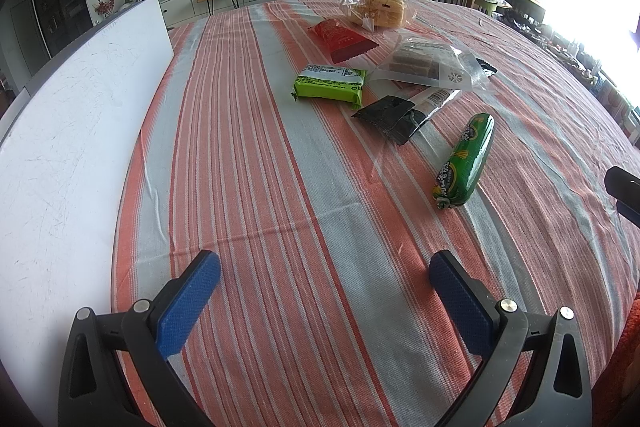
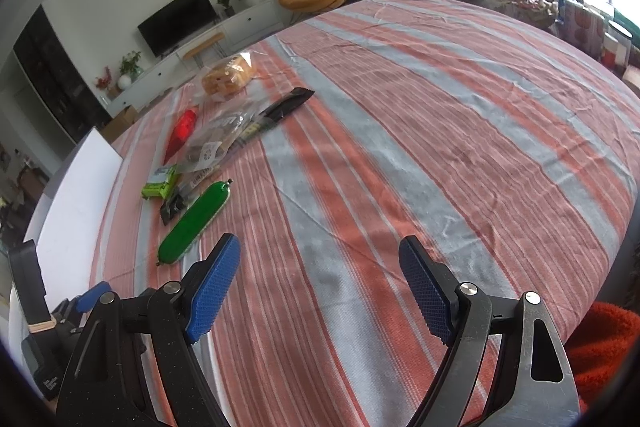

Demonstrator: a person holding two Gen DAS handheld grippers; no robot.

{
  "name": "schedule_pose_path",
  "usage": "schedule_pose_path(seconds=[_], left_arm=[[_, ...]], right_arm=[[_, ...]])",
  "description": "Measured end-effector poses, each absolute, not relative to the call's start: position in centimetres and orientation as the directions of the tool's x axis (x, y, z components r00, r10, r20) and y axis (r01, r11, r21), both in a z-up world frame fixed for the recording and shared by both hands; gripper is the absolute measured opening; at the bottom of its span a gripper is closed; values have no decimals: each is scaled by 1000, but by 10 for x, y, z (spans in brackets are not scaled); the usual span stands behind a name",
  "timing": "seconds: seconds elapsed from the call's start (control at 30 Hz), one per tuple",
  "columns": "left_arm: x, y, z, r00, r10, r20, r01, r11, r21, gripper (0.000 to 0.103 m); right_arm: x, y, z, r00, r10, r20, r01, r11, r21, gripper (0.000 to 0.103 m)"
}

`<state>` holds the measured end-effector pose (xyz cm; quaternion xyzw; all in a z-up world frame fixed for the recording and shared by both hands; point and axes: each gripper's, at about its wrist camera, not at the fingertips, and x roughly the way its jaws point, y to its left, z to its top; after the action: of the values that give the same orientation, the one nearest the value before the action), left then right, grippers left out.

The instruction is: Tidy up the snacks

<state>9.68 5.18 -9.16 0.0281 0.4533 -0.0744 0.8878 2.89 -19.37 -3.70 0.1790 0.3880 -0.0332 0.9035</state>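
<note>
- Left gripper (image 1: 325, 279) hangs over the striped cloth (image 1: 248, 155), jaws spread wide with nothing between the blue pads (image 1: 188, 303).
- White board (image 1: 76, 131) lies along the cloth's left edge, well apart from the snacks.
- Green pack (image 1: 329, 85) lies flat near the middle of the cloth, leftmost of the snacks.
- Red pack (image 1: 343, 37) lies beyond the green pack, toward the far edge.
- Bread bag (image 1: 374, 7) sits farthest off, just behind the red pack.
- Clear bag (image 1: 430, 63) of brown bars lies right of the green pack, its edge over the black pack.
- Black pack (image 1: 394, 117) lies nearer than the clear bag, close by the green pack's right end.
- Green sausage (image 1: 464, 159) lies alone to the right, nearest snack to the grippers, pointing away along the stripes.
- Right gripper (image 2: 320, 281) also hangs over bare cloth, jaws wide apart and empty; in its view the sausage lies just beyond its left pad (image 2: 214, 291), not touching.
- Red sleeve (image 2: 600, 347) shows at the lower right of that view.
</note>
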Motion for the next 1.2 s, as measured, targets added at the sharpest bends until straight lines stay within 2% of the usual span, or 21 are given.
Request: schedule_pose_path(seconds=[0.17, 0.27, 0.33, 0.43, 0.57, 0.67, 0.7, 0.8, 0.9, 0.93, 0.97, 1.0, 1.2], left_arm=[[97, 52, -91, 577, -106, -810, 156, 988, -18, 103], [103, 53, -89, 530, -102, -842, 150, 988, -25, 103], [107, 56, -85, 498, -135, -857, 130, 988, -81, 103], [119, 66, -68, 502, -225, -835, 83, 974, -212, 103], [160, 73, -45, 519, -236, -821, -14, 959, -284, 102], [203, 68, -46, 483, -223, -847, -44, 960, -278, 94], [215, 62, -48, 461, -207, -863, -28, 969, -247, 89], [245, 38, -61, 390, -165, -906, 107, 985, -134, 88], [259, 26, -69, 411, -59, -910, 182, 983, 18, 86], [261, 25, -70, 416, -59, -908, 197, 980, 26, 81], [263, 25, -73, 411, -67, -909, 209, 978, 22, 62], [265, 26, -75, 392, -78, -916, 219, 976, 11, 51], [235, 50, -75, 429, -104, -897, 101, 993, -67, 51]], right_arm=[[27, -196, -38, 700, 81, -709, 204, 929, 308, 85], [26, -199, -38, 699, 86, -709, 209, 924, 319, 85], [26, -199, -39, 699, 87, -709, 211, 923, 321, 85], [26, -199, -39, 700, 87, -709, 211, 923, 322, 85], [26, -200, -39, 697, 89, -712, 212, 923, 322, 85], [26, -201, -39, 695, 91, -713, 213, 921, 325, 85], [26, -201, -40, 695, 90, -713, 214, 921, 325, 85], [26, -202, -40, 695, 91, -713, 216, 920, 328, 85], [26, -204, -40, 696, 96, -712, 218, 916, 336, 85], [27, -204, -41, 694, 98, -713, 219, 915, 338, 85], [28, -205, -42, 691, 100, -716, 220, 914, 340, 85], [29, -205, -43, 687, 102, -719, 221, 914, 341, 85], [30, -204, -44, 681, 104, -725, 218, 916, 336, 85]])
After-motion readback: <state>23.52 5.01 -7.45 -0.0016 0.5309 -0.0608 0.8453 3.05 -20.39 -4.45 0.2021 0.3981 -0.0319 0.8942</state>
